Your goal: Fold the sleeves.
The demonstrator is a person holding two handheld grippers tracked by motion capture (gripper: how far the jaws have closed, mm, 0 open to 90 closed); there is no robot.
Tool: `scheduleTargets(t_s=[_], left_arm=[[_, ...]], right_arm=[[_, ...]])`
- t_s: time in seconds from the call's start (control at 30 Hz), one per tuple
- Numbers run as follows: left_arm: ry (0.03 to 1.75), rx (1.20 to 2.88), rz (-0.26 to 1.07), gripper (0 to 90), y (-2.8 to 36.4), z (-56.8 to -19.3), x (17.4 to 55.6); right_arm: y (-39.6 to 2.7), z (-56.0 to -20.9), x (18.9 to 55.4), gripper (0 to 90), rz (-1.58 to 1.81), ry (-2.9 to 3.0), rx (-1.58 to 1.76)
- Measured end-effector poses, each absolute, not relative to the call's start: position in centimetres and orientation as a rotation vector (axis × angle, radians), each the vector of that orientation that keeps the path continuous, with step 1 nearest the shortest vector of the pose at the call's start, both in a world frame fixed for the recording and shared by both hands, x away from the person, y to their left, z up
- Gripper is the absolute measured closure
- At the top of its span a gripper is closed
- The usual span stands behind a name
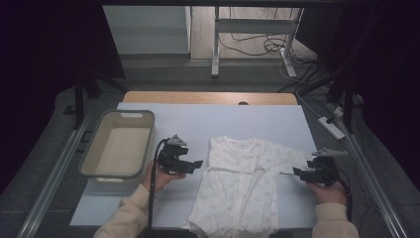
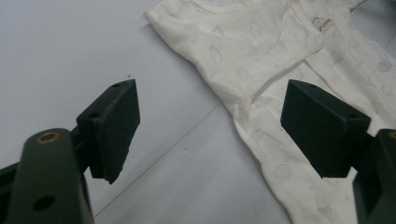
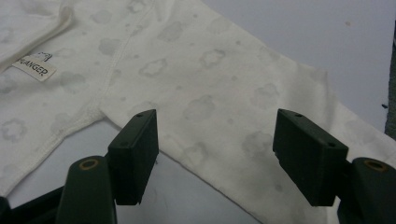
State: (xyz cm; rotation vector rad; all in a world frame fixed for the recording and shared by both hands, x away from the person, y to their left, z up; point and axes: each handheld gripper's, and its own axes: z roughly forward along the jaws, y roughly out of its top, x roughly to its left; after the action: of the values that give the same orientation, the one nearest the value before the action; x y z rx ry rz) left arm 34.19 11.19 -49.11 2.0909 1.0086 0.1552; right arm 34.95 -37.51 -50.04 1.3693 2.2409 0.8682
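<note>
1. I've got a white baby garment (image 1: 242, 186) lying flat on the table (image 1: 277, 119), front up, hem toward my side, neck toward the far edge. One sleeve is folded in over the chest; the other sleeve (image 3: 243, 107) lies spread out toward the right.
2. Left tongs (image 1: 199, 163) hover just beside the garment's left edge, w/ jaws standing wide apart and nothing between them; the left gripper view has the folded sleeve edge just ahead of them.
3. Right tongs (image 1: 295, 172) sit at the outstretched sleeve, jaws apart, w/ the sleeve's lower edge lying between them in the right gripper view. The pads aren't pressing on the cloth, so no grip.
4. Grey bin (image 1: 119, 144) stands at the table's left, well apart from the garment.
5. Handling, my read: thin cotton knit, v. light, soft and limp. It will droop and bunch once lifted, and may drag the rest along.
6. Where to hold: pinch a seam or the cuff, since the doubled fabric should give the pads more bite than a single layer.
</note>
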Motion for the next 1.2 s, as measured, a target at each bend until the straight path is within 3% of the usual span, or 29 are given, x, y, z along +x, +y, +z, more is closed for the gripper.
scheduleTargets(t_s=[0.67, 1.2], left_arm=[[1.015, 2.099, 0.157, 20.2, 11.31, -49.32, 34.27], [1.015, 2.098, 0.177, 19.9, 11.11, -49.35, 34.16]], right_arm=[[-36.71, -50.73, 35.27, 28.6, 0.723, 2.321, 1.326], [-36.95, -50.33, 35.45, 85.4, 0.767, 2.327, 1.32]])
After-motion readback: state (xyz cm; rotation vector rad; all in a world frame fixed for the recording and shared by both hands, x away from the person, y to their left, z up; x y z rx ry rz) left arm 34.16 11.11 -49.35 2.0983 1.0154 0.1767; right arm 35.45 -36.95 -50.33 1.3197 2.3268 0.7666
